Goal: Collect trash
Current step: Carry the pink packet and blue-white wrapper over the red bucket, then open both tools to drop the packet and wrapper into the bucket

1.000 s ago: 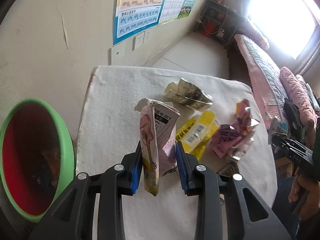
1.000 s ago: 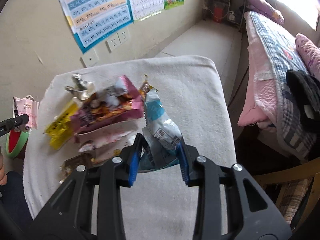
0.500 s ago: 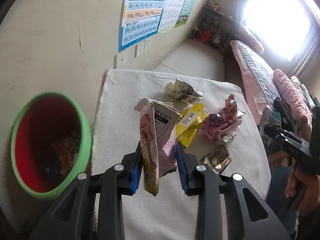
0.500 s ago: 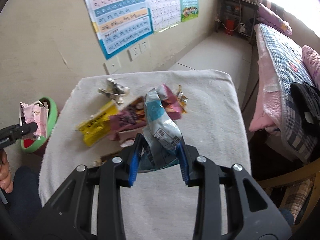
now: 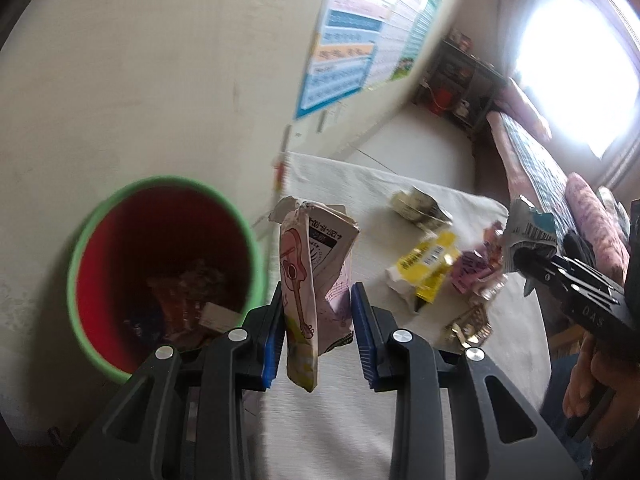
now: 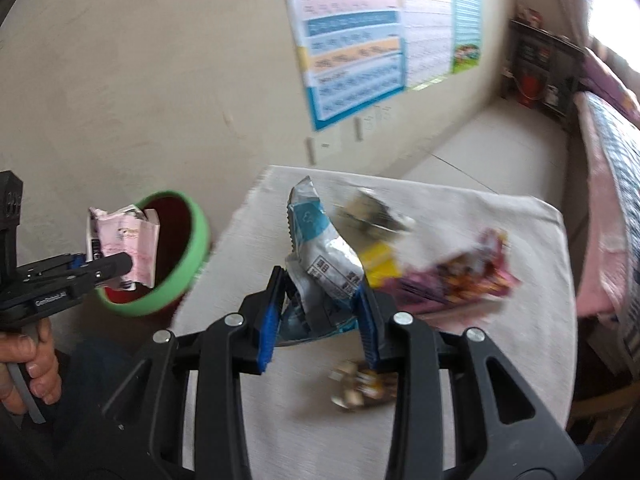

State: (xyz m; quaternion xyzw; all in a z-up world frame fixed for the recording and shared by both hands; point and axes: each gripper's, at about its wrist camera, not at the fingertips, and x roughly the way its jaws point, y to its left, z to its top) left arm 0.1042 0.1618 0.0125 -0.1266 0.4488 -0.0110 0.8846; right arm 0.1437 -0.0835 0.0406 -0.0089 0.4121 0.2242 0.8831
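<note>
The job looks partly done. The round bin, green-rimmed with a smooth red inside, already has crumpled wrappers lying at its bottom, and two more pieces are lifted clear of the table. The left gripper is clamped on a flattened pink carton printed with a guitar, a stiff, creased card that stands upright between the blue ribbed pads, with the bin at about ten o'clock from it in the left wrist view. From the right wrist view that carton hangs over the near rim of the bin at nine o'clock. The right gripper is closed on a crinkled silver and blue foil pouch, thin and glossy, with a saw-toothed torn edge at its top.

Neither piece is dropped yet, so both releases remain.

Several pieces are left on the table, which is covered by a white, nubbly towel-like cloth. In the left wrist view, a crushed cream and dark printed packet lies at one o'clock from the carton. A yellow plastic sachet with a barcode lies at three o'clock, and a magenta foil wrapper lies just beside it. A small gold, shiny wrapper lies at four o'clock. All look light, limp and easily pinched, though the blur hides their finer print.
</note>
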